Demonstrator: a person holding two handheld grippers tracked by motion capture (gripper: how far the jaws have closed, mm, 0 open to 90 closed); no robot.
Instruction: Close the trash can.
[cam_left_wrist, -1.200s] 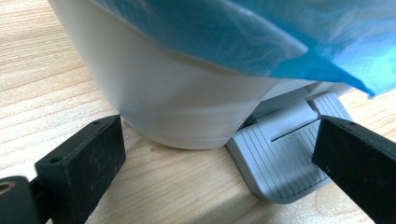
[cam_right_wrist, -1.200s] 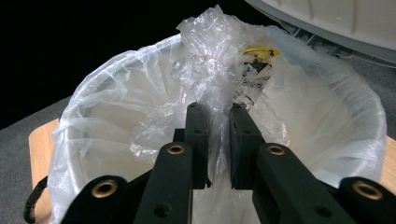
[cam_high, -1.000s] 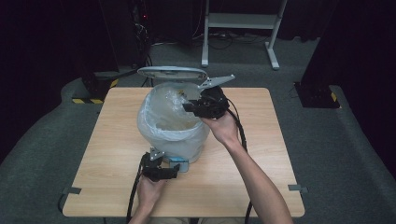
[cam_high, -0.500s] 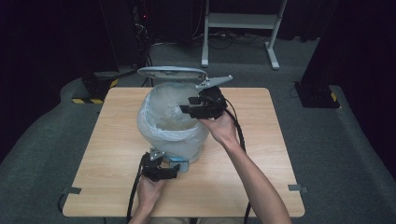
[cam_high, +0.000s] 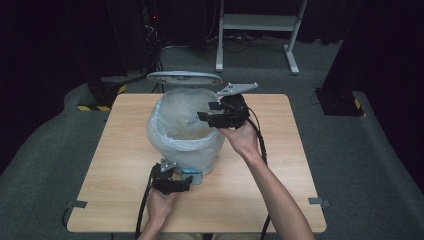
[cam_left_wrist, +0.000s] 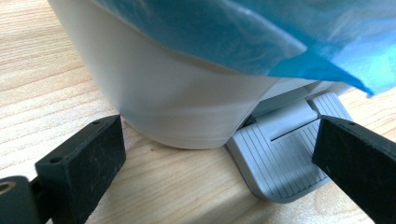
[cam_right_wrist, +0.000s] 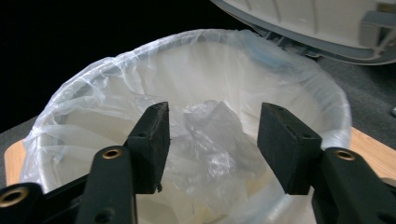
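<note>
A light wooden surface (cam_high: 125, 150) with rounded corners stands on grey carpet, dark curtains behind it. At its middle, toward the far edge, sits a round white plastic pedal bin (cam_high: 184, 131) lined with a translucent plastic bag (cam_right_wrist: 205, 140) whose edge folds down over the rim; in the left tongs view that overhang looks blue. The bin's grey lid (cam_high: 184, 77) stands raised at the far side. A grey ribbed foot pedal (cam_left_wrist: 280, 163) juts from the bin's near base.

The right tongs (cam_high: 209, 111), held in a hand (cam_high: 244, 140), hover over the bin's right rim, jaws released and apart above the crumpled bag. The left tongs (cam_high: 176, 184) rest low on the surface just near the bin, jaws spread wide, one beside the bin's base and one by the pedal, grasping nothing.
</note>
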